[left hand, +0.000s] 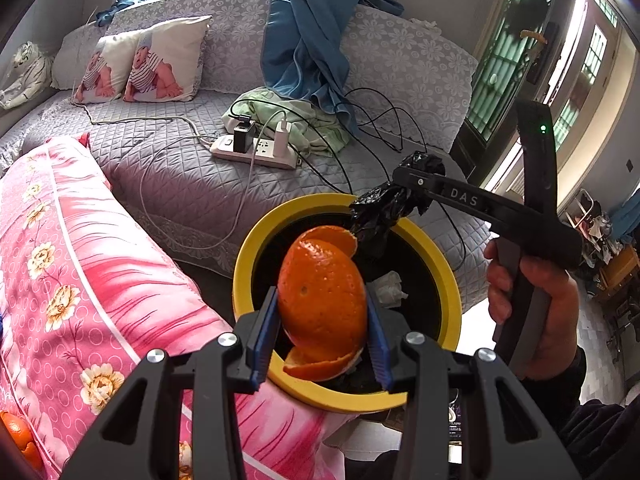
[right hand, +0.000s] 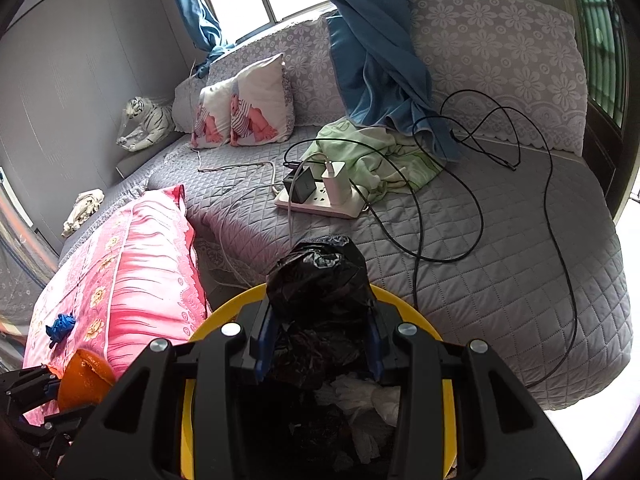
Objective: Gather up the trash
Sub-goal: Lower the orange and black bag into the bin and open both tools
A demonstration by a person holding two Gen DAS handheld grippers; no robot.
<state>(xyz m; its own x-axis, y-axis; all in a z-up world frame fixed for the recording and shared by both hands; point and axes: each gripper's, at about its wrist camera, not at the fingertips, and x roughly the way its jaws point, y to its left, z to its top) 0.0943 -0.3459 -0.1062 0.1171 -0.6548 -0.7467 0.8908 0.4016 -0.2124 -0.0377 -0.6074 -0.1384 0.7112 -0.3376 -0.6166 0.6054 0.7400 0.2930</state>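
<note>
My left gripper is shut on an orange peel and holds it over the open yellow-rimmed trash bin. The bin is lined with a black bag and has white tissue inside. My right gripper is shut on a bunch of the black bin bag at the bin's far rim; it also shows in the left wrist view. In the right wrist view the orange peel and the left gripper sit at the lower left.
A pink floral pillow lies left of the bin, with a blue scrap on it and more orange peel at its near edge. The grey quilted sofa holds a white power strip, black cables, green cloth, cushions.
</note>
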